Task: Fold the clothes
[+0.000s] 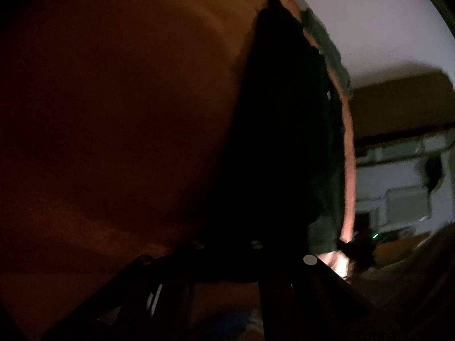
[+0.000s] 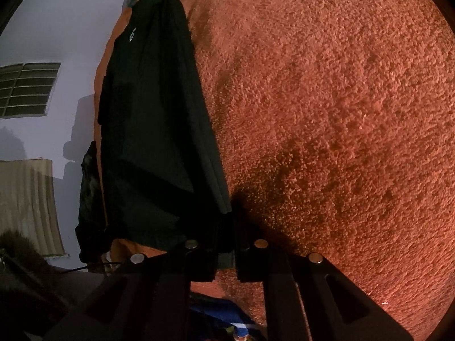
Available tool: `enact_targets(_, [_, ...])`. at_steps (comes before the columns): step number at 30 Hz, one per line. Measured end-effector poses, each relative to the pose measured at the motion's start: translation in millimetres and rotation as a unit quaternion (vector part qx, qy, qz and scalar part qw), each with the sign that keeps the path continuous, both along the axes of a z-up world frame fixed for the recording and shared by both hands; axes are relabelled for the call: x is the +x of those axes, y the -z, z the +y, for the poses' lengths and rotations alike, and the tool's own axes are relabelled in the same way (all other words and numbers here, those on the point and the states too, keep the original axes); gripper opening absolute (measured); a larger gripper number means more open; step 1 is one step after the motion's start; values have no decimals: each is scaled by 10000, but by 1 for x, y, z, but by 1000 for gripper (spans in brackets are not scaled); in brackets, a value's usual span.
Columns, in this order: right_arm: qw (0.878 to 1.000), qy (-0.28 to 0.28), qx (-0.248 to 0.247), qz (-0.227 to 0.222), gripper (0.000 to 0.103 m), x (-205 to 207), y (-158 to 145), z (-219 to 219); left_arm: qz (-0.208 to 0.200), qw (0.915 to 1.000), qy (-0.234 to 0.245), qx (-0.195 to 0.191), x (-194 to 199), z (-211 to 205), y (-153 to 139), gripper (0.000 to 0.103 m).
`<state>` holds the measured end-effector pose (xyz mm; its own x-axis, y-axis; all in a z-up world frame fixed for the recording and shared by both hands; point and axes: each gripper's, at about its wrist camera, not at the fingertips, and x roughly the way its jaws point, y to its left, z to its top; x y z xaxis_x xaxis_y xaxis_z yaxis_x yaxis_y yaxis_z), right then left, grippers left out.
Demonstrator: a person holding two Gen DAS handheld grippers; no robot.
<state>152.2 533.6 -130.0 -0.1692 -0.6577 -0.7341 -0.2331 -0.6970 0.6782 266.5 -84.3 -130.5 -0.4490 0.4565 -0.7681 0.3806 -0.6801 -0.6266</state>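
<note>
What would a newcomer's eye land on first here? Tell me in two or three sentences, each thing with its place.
First comes the rust-orange shaggy blanket, which fills the right and centre of the right wrist view. Next is the dark green garment lying on it left of centre, with a small white mark near its far end. The right tool sits at the garment's near corner, seemingly pinching its edge; the left wrist view is too dim to read much.

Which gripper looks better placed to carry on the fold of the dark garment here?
Probably the right gripper: its jaws sit at the dark garment's near corner on the orange blanket, seemingly pinching it. The left gripper's view is too dark to judge.
</note>
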Motion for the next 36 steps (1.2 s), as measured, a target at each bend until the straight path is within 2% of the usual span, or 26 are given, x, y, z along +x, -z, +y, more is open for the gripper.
enact_targets(1, [10000, 8, -15, -2, 6, 0, 1, 1, -100, 9999, 120, -63, -3, 2, 4, 4])
enact_targets(2, [10000, 20, -35, -17, 6, -1, 2, 1, -147, 9998, 126, 58, -5, 1, 7, 4])
enact_targets(6, [9999, -21, -117, -68, 6, -5, 4, 0, -276, 9950, -252, 927, -2, -14, 20, 17])
enact_targets(8, [9998, -64, -156, -85, 9, -8, 4, -2, -305, 9913, -382, 1222, 1, -20, 24, 18])
enact_targets(11, [9996, -128, -215, -110, 16, -13, 4, -6, -318, 9931, -274, 1099, 1, -14, 21, 18])
enact_targets(12, [9995, -203, -230, -121, 17, -14, 3, -9, -327, 9934, -293, 1060, 0, -12, 20, 15])
enact_targets(13, [9992, -306, -211, -119, 17, -29, 3, -19, -333, 9935, -340, 1033, -1, -9, 18, 6])
enact_targets(15, [9985, -479, -225, -143, 17, -39, 3, -32, -283, 9942, -348, 973, -2, -6, 14, 5])
enact_targets(17, [9974, -647, -251, -172, 14, -44, 2, -44, -177, 9955, -357, 855, 1, -9, 5, 4])
enact_targets(18, [9973, -647, -308, -152, 8, -40, -2, -42, -123, 9955, -385, 856, 1, -11, -1, 4])
enact_targets(20, [9973, -583, -438, -42, 7, -31, -10, -40, 33, 9958, -437, 802, -1, -17, -16, 4])
enact_targets(24, [9957, -399, -757, 364, 7, -51, -44, -40, 624, 9961, -196, 598, -23, -20, -66, 4])
enact_targets(26, [9935, -407, -839, 648, 7, -67, -64, -44, 978, 9939, -153, 486, -37, -27, -95, 4])
enact_targets(30, [9850, -495, -960, 1346, 7, -114, -110, -44, 1548, 9865, -401, 345, -75, -46, -136, 4])
enact_targets(34, [9768, -372, -1049, 1828, 7, -183, -143, -37, 1750, 9801, -792, 498, -120, -85, -153, 4])
enact_targets(36, [9766, -295, -938, 1915, 7, -220, -142, -38, 1789, 9780, -959, 488, -155, -97, -156, 4])
